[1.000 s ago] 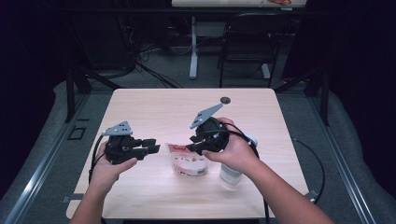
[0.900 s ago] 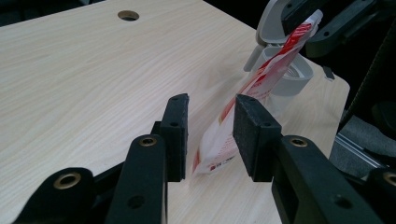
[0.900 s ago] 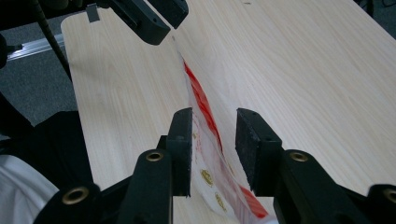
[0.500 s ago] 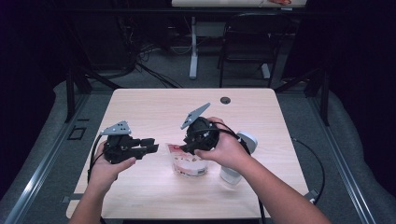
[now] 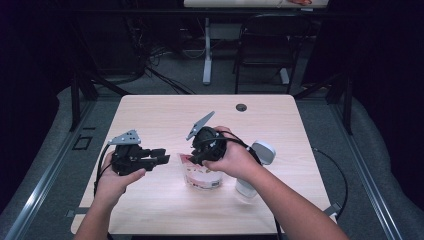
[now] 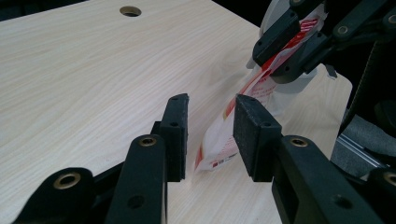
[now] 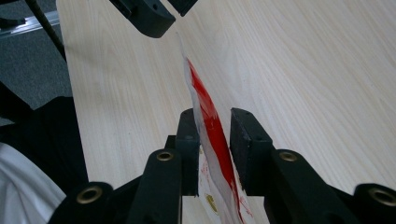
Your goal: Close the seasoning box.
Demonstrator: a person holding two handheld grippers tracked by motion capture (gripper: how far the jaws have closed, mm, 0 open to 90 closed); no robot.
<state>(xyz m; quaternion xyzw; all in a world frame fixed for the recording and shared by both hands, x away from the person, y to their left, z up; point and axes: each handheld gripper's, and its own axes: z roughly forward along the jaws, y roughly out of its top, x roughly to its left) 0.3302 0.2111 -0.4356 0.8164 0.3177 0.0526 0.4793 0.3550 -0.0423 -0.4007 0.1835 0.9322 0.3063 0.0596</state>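
Note:
A red-and-white plastic pouch (image 5: pixel 202 176) stands near the middle of the wooden table (image 5: pixel 165 115), leaning slightly. My right gripper (image 5: pixel 193 159) reaches down onto its top edge from the right. In the right gripper view the pouch's red top strip (image 7: pixel 211 119) lies between the jaws of the right gripper (image 7: pixel 215 128), which press on it. My left gripper (image 5: pixel 165 156) hovers just left of the pouch, open. In the left gripper view, the left gripper (image 6: pixel 210 116) frames the pouch's (image 6: pixel 218 140) near side edge without touching it, and the right gripper (image 6: pixel 286 52) pinches the top.
A white bottle-like container (image 5: pixel 256 165) stands right of the pouch, partly behind the right hand. A cable hole (image 5: pixel 241 107) sits near the table's far edge. A chair (image 5: pixel 260 55) and desk legs stand beyond the table.
The right hand and its gripper have shifted left and tipped further over the pouch's top. The left gripper has stayed almost where it was.

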